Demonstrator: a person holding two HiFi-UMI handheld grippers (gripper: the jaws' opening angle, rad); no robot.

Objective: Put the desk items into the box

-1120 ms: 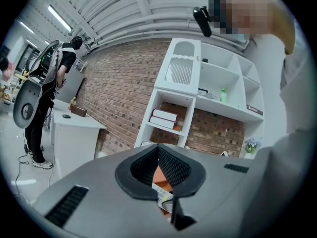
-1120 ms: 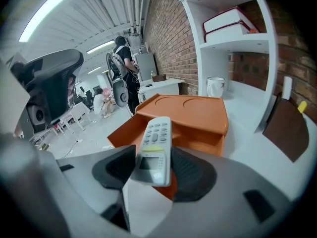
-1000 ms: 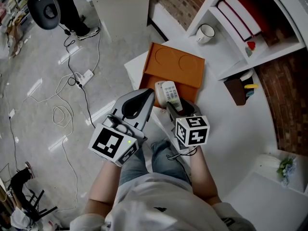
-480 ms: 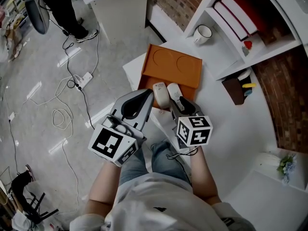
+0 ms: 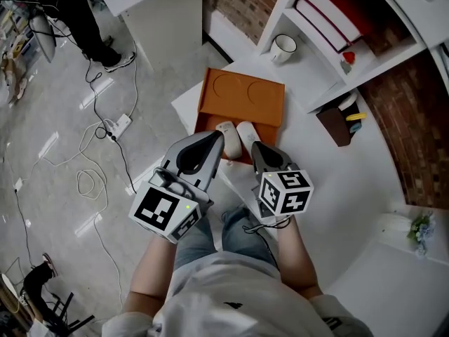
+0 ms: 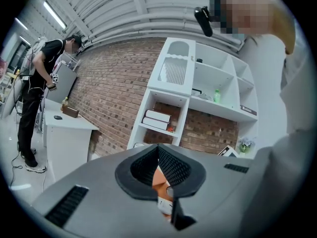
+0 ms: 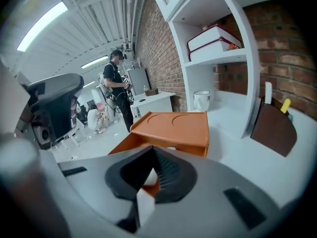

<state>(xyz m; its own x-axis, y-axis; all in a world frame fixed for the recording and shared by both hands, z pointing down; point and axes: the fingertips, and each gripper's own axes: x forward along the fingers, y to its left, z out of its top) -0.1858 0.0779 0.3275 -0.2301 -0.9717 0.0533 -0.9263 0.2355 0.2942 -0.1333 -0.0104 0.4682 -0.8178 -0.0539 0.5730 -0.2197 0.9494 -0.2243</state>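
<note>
The left tool and right tool hover empty just short of the open orange box at the table edge, both pressed together, the right's jaws having just closed on nothing, since the white desk items lie inside the box.

Orange box: stood open at the white desk's near edge, with two round recesses in its top panel. Held two white rounded items side by side.
</note>
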